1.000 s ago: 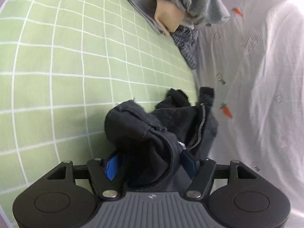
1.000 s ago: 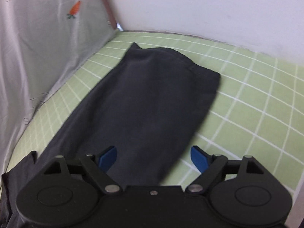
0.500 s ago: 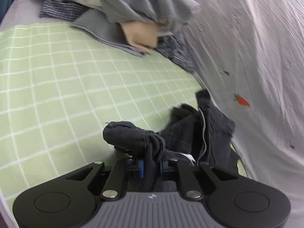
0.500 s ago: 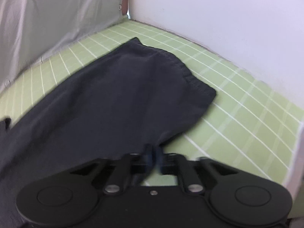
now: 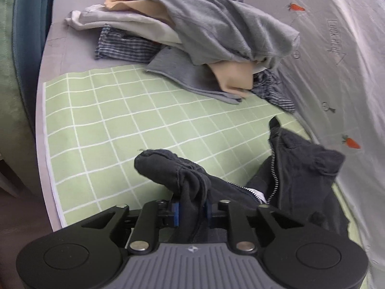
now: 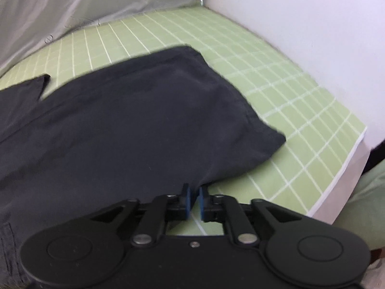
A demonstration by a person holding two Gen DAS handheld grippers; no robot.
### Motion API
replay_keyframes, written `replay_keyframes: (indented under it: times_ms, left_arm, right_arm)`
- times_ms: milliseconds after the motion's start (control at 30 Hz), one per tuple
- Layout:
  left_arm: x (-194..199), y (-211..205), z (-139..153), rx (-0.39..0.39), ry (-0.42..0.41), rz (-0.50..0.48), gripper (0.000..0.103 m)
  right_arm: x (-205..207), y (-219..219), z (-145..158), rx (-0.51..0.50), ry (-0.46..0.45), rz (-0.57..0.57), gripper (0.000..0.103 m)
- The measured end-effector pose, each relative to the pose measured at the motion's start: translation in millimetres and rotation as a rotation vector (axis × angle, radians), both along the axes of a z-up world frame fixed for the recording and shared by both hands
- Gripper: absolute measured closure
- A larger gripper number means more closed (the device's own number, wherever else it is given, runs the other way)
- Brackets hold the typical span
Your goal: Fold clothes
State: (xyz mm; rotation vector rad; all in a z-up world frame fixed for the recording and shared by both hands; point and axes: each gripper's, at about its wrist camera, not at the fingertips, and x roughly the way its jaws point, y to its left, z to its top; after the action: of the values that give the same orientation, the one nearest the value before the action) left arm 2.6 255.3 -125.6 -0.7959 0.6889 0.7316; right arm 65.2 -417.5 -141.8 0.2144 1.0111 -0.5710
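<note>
A pair of black trousers lies on the green grid mat. In the left wrist view its waist end is crumpled, with the zip open. My left gripper is shut on a thick bunch of that waist cloth, lifted off the mat, and its jaws are opening slightly. In the right wrist view a trouser leg lies spread flat. My right gripper pinches the leg's near edge at its tips. The cloth draws to a point there, and these jaws are opening a little too.
A pile of grey, beige and striped clothes sits at the mat's far end. A white sheet with carrot prints rises along the right side. A white wall borders the mat, whose edge drops off at right.
Both grippers went from open to shut on the trousers. The left one has risen with the waist bunch, bringing the clothes pile into view. The right one has swung sideways, tugging the leg's edge.
</note>
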Motion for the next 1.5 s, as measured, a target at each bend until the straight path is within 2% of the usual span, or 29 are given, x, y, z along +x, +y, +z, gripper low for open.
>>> replay_keyframes:
  times_ms: [33, 67, 100, 200, 233, 300, 333, 433, 533, 667, 767, 900, 1067, 1300, 1367, 1467, 1500]
  left_arm:
    - [-0.2, 0.1, 5.1, 0.006, 0.000, -0.006, 0.071]
    - [-0.4, -0.7, 9.9, 0.015, 0.004, -0.010, 0.065]
    - [0.2, -1.2, 14.4, 0.026, 0.003, -0.012, 0.059]
    - [2.6, -1.3, 27.9, 0.056, -0.006, -0.012, 0.042]
    - [2.9, -0.7, 31.9, 0.066, -0.009, -0.005, 0.040]
    - [3.4, 0.0, 39.3, 0.087, -0.015, 0.007, 0.031]
    - [4.5, 0.3, 41.6, 0.101, -0.019, 0.010, 0.030]
    - [12.8, -3.3, 47.8, 0.127, -0.019, -0.029, 0.029]
    - [24.0, -11.1, 50.0, 0.127, -0.039, -0.074, 0.024]
    - [45.1, -24.2, 40.9, 0.094, -0.052, -0.142, 0.024]
    - [66.3, -36.2, 27.7, 0.068, -0.028, -0.183, 0.024]
    - [96.3, -47.4, 10.1, 0.019, 0.001, -0.222, 0.024]
    - [130.4, -56.5, -8.0, 0.014, 0.094, -0.241, 0.016]
    - [157.8, -68.8, -25.6, 0.061, 0.217, -0.315, 0.006]
    - [162.5, -67.6, -30.4, 0.051, 0.227, -0.330, 0.003]
    - [166.3, -60.8, -36.5, 0.015, 0.227, -0.328, 0.002]
    - [167.5, -58.5, -38.5, 0.002, 0.227, -0.326, 0.001]
  right_arm:
    - [2.2, 0.7, 5.1, -0.002, -0.016, 0.003, 0.078]
    - [4.5, 1.9, 8.4, -0.001, -0.031, 0.008, 0.073]
    - [8.5, 4.3, 12.5, -0.007, -0.046, 0.017, 0.064]
    - [23.6, 14.9, 22.0, -0.045, -0.084, 0.062, 0.049]
    - [29.8, 19.4, 24.5, -0.061, -0.095, 0.086, 0.032]
    - [43.0, 28.2, 27.8, -0.078, -0.117, 0.138, 0.010]
    - [49.9, 32.4, 28.5, -0.079, -0.128, 0.167, 0.007]
    - [71.9, 46.5, 27.6, -0.084, -0.128, 0.248, 0.005]
    - [94.8, 62.1, 26.9, -0.093, -0.122, 0.313, 0.004]
    - [123.7, 74.5, 23.5, -0.068, -0.112, 0.382, 0.004]
    - [146.1, 79.8, 16.2, -0.056, -0.104, 0.443, 0.003]
    - [190.0, 83.7, 5.3, -0.041, -0.076, 0.470, 0.003]
    - [244.9, 93.4, -5.9, 0.016, -0.079, 0.570, 0.003]
    - [302.3, 121.4, -30.0, -0.009, -0.045, 0.772, 0.003]
    - [312.2, 129.9, -34.2, -0.054, -0.026, 0.816, 0.006]
    - [322.6, 135.4, -35.9, -0.080, -0.016, 0.868, 0.014]
    - [325.6, 134.9, -34.9, -0.065, -0.015, 0.878, 0.022]
